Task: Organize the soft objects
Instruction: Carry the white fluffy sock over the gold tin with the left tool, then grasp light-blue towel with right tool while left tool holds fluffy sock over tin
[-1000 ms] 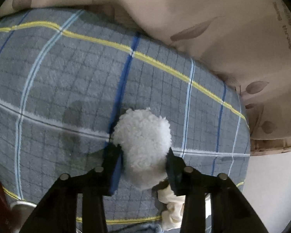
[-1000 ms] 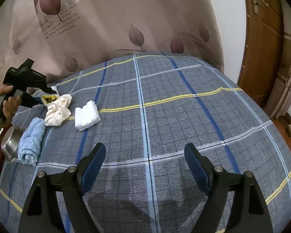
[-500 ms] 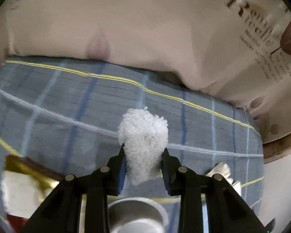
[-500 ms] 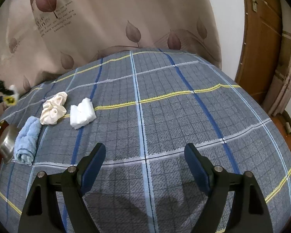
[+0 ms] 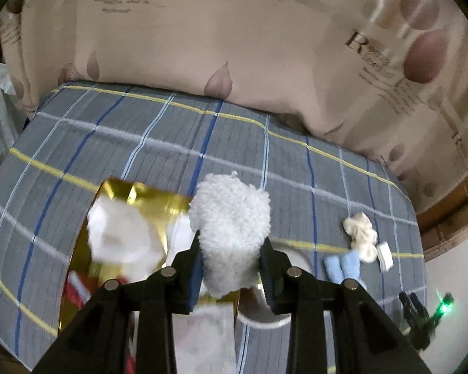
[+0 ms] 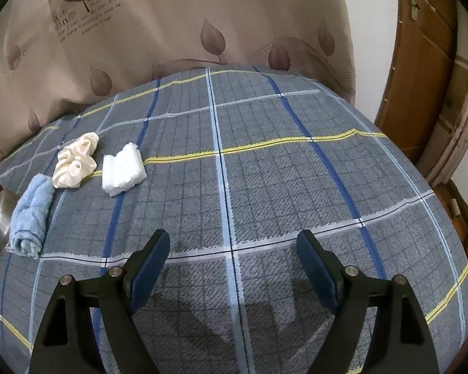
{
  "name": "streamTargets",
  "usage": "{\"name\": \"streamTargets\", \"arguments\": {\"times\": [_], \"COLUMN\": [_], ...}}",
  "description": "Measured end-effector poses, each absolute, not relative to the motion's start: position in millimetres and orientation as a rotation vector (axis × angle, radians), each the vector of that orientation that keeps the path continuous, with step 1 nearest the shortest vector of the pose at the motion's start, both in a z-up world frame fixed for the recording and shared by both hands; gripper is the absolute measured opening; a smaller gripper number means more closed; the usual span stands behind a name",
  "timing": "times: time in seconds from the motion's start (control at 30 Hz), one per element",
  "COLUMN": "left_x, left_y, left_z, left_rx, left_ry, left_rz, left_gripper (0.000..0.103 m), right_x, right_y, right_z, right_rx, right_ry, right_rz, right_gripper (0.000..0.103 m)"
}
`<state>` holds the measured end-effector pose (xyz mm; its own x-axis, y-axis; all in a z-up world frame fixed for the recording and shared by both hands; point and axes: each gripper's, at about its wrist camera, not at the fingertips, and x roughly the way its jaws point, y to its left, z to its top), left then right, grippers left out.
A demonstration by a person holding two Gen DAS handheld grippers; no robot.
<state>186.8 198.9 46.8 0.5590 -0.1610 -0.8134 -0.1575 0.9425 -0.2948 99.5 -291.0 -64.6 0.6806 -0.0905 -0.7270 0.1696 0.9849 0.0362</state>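
**Desk:** What do the left fingers (image 5: pixel 193 268) have?

**Photographer:** The left gripper (image 5: pixel 231 268) is closed on a fluffy white pom-pom (image 5: pixel 231 233), pinched at its lower half, the top bulging free at centre frame. A second ago it was being picked off the bedspread; now it hangs above a gold-lined box (image 5: pixel 153 196) at lower left, with something white (image 5: pixel 118 237) already in it, blurred.

**Desk:** So the view has swung?

**Photographer:** Yes. The box was barely in frame half a second ago; now it fills the lower left. A metal bowl (image 5: pixel 280 311) peeks out below the right finger. That reads as a carry nearly done, with the drop into the box likely next.

**Desk:** The other gripper?

**Photographer:** The right gripper (image 6: pixel 231 268) is wide open and holds nothing, over bare plaid bedspread (image 6: pixel 265 171) at bottom centre, much as before.

**Desk:** What's left to sort?

**Photographer:** At left of the right view: a rolled blue towel (image 6: pixel 31 215), a cream scrunchie (image 6: pixel 76 159) touching it, and a folded white cloth (image 6: pixel 123 168) just beside. All three remain untouched.
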Motion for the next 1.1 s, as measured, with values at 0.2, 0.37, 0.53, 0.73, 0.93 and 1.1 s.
{"name": "streamTargets", "arguments": {"times": [0.2, 0.37, 0.53, 0.73, 0.93, 1.1], "left_x": [130.8, 91.8, 64.4, 45.0, 37.8, 37.0], "left_y": [196.6, 196.7, 204.2, 221.3, 235.9, 238.8], "left_z": [46.0, 48.0, 45.3, 37.3, 33.4, 26.7], "left_rx": [-0.383, -0.379, -0.397, -0.452, -0.461, -0.45], "left_ry": [0.944, 0.909, 0.875, 0.867, 0.86, 0.866], "left_rz": [-0.02, -0.01, 0.025, 0.029, 0.045, 0.051], "left_gripper": [0.032, 0.033, 0.033, 0.033, 0.034, 0.034], "right_x": [102.2, 109.2, 96.8, 78.9, 82.2, 96.1], "right_y": [-286.8, -277.9, -263.2, -208.3, -142.7, -101.0], "right_z": [-65.9, -70.8, -61.0, -40.2, -16.6, -14.1], "right_rx": [0.071, 0.013, 0.017, 0.104, 0.069, -0.013], "right_ry": [0.829, 0.872, 0.83, 0.773, 0.742, 0.765], "right_rz": [-0.166, -0.178, -0.127, 0.026, 0.159, 0.203], "right_gripper": [0.084, 0.085, 0.082, 0.082, 0.082, 0.082]}}
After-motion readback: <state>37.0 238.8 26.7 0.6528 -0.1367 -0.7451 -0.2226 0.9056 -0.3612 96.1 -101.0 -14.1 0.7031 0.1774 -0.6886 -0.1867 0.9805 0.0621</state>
